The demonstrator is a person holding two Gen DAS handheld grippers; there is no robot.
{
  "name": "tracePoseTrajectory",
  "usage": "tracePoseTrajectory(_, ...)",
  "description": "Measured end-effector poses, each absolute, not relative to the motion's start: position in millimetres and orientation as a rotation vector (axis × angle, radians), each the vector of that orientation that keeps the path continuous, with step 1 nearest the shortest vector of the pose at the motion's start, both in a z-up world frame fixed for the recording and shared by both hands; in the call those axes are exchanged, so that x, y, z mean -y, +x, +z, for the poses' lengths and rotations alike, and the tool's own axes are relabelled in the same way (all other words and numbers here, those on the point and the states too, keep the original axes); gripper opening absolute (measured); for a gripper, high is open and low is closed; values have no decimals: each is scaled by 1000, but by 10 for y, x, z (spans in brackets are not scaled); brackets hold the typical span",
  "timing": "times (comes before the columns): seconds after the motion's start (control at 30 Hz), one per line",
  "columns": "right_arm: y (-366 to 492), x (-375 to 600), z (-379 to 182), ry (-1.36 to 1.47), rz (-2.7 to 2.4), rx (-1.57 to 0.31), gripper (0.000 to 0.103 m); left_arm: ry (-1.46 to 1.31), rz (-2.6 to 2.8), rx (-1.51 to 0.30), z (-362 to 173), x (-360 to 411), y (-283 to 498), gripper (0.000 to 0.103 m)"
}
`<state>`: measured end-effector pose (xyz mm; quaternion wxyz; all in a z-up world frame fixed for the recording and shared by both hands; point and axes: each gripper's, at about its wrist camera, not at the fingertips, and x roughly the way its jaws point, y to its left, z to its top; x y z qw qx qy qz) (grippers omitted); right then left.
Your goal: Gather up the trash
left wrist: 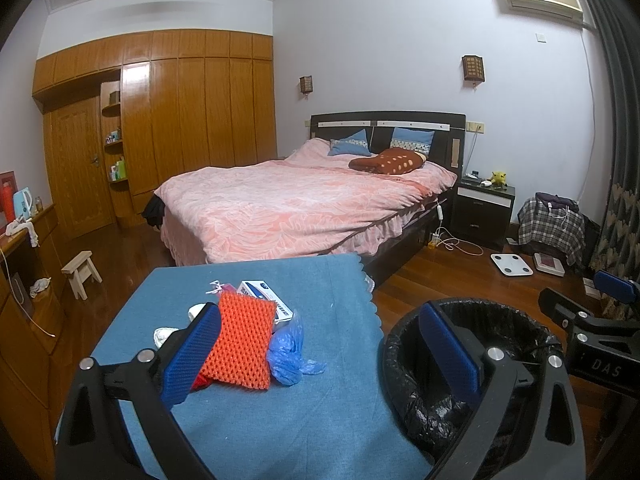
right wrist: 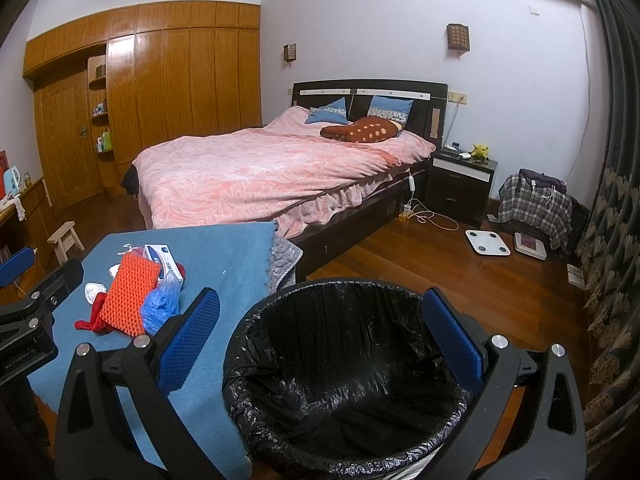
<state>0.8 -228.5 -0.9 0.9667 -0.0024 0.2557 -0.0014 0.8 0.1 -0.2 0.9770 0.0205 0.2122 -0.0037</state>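
Two grippers, both with jaws spread wide and holding nothing: the left gripper (left wrist: 320, 354) hangs over the near part of the surface (left wrist: 256, 420), the right gripper (right wrist: 320, 346) over the bin (right wrist: 280, 420).

Items we count as trash, all heaped toward the far left corner of the surface:
- one orange mesh pad (left wrist: 240, 344), topmost, lying flat;
- one crumpled blue plastic bag (left wrist: 289, 354), touching the pad's right edge;
- one white-and-blue carton (left wrist: 264, 298), just behind the pad, partly covered by it;
- one red scrap (right wrist: 94, 320), poking out from under the pad's near-left side;
- two white crumpled bits (right wrist: 94, 291) at the heap's left edge; what they are we cannot tell.

Receptacle: one round bin lined with a black bag, standing on the floor (right wrist: 440, 276) beside the surface's right edge. Its liner looks empty, so we judge collection has not begun.

Handling note: we would take the top pieces first. The mesh pad looks soft and should be pinched across a short edge so it hangs free. The plastic bag wants a grip on its bunched middle, since thin film slips. We would release only once well inside the bin's rim, because light pieces drift.
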Motion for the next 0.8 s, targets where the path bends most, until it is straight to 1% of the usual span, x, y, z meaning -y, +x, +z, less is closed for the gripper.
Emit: tracePoseTrajectory(0.8, 15, 2283, -14, -2, -2, -521, 98, 41, -8, -431, -37, 33, -12, 97)
